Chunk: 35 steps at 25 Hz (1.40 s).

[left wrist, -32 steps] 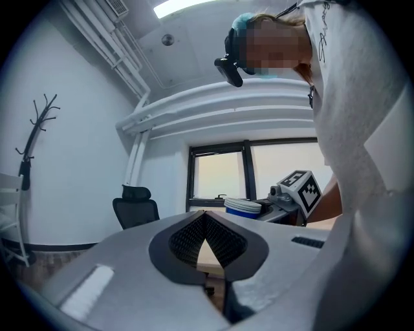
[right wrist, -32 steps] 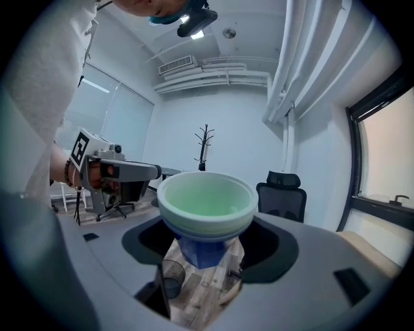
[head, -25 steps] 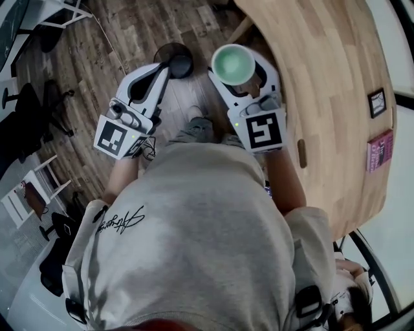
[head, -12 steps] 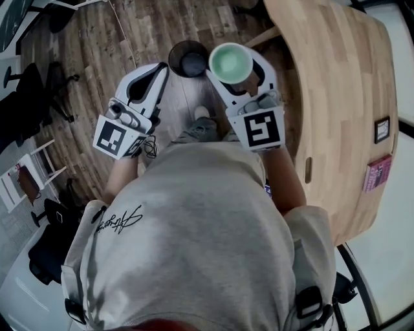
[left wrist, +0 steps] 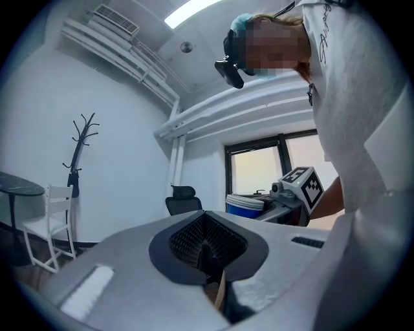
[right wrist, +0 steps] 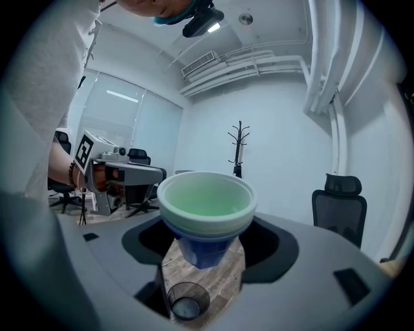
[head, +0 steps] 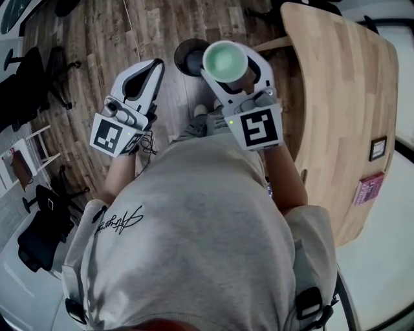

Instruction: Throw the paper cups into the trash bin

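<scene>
Clamps stacked paper cups [right wrist: 206, 202], upright and empty, in right gripper [right wrist: 206, 255] high above mesh trash bin [right wrist: 187, 301], something pale at its bottom. Holds left gripper [left wrist: 208, 252] clenched, empty.

Soft, even room light fills the head view; the pale wooden table [head: 336, 97] reads bright, the plank floor [head: 97, 39] darker, with only faint shadows. Both gripper views bulge fisheye-style, walls curving and corners vignetted black. In the left gripper view a ceiling light strip [left wrist: 189, 9] glares white and the window [left wrist: 257, 169] is blown out warm. In the right gripper view the paper cups [right wrist: 206, 207] are crisp, the trash bin [right wrist: 187, 301] below slightly soft
</scene>
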Available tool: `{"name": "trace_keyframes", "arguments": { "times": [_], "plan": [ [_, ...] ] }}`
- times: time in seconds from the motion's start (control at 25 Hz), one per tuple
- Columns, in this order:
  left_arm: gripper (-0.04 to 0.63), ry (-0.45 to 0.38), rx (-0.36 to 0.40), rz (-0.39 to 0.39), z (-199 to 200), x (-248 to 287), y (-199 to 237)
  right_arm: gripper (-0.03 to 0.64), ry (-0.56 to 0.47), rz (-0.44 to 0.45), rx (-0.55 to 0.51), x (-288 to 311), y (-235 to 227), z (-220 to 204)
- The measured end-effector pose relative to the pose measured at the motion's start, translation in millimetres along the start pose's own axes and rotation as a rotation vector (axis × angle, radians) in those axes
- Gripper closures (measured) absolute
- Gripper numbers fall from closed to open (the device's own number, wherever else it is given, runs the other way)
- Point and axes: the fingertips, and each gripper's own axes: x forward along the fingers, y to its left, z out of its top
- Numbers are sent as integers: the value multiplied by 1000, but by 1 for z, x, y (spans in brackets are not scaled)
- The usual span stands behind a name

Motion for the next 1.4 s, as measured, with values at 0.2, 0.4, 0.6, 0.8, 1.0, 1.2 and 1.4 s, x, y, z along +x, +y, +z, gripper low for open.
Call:
{"name": "trace_keyframes", "arguments": {
  "times": [0.2,0.4,0.6,0.8,1.0,1.2,1.4],
  "plan": [
    [592,-4,11,70,1,2,14,324,-7,61,-21,13,-4,1],
    [592,-17,14,127,-1,3,25,324,-1,109,-27,24,-2,-6],
    [592,-10,1,159,-11,-1,28,324,15,144,-11,35,2,-18],
    [592,3,-19,186,-26,-4,32,324,27,174,0,50,7,-32],
    [592,10,-46,212,-45,-8,38,324,49,197,3,65,13,-51],
    [592,16,-68,231,-62,-11,44,324,68,213,12,82,19,-71],
    [592,33,-82,243,-83,-15,49,324,88,231,8,100,25,-92]
  ]
}}
